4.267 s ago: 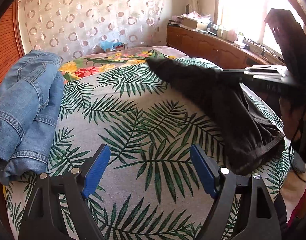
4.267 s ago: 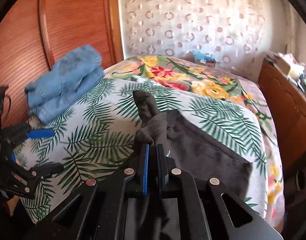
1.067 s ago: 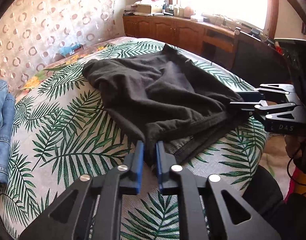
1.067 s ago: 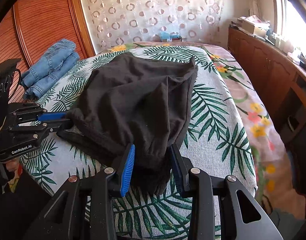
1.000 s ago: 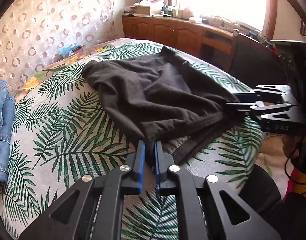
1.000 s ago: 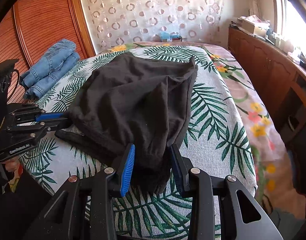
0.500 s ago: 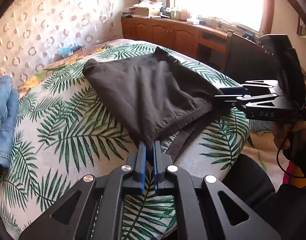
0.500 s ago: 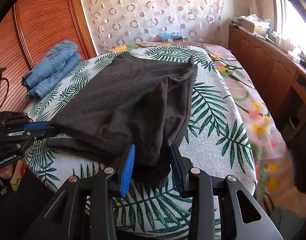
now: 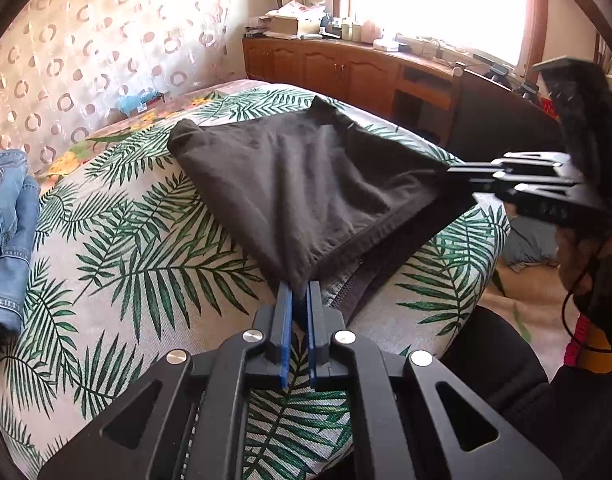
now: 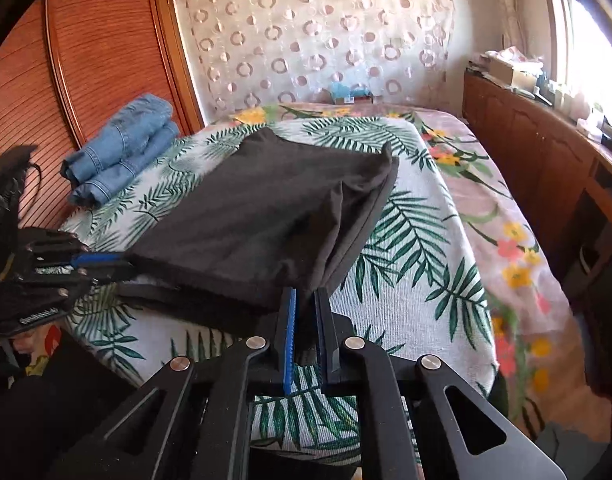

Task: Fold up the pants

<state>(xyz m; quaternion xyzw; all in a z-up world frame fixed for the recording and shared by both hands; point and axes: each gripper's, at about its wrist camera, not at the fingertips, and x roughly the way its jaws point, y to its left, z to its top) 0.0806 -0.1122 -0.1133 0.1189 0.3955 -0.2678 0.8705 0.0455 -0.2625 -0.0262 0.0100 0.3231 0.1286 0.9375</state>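
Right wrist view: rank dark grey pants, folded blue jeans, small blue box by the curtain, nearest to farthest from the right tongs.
1. Dark grey pants, clamped in the right tongs, centre of the bed.
2. Folded blue jeans, far left by the wooden panel.
3. Small blue box, at the curtain beyond the bed.

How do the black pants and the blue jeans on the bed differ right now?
The black pants are plain dark cloth; the blue jeans are stitched denim. The black pants lie spread across the middle of the bed, while the blue jeans sit folded in a compact stack at its edge by the wooden wall. The black pants are pinched at two corners by the left gripper and right gripper; the blue jeans are untouched. Both rest on the leaf-print cover.
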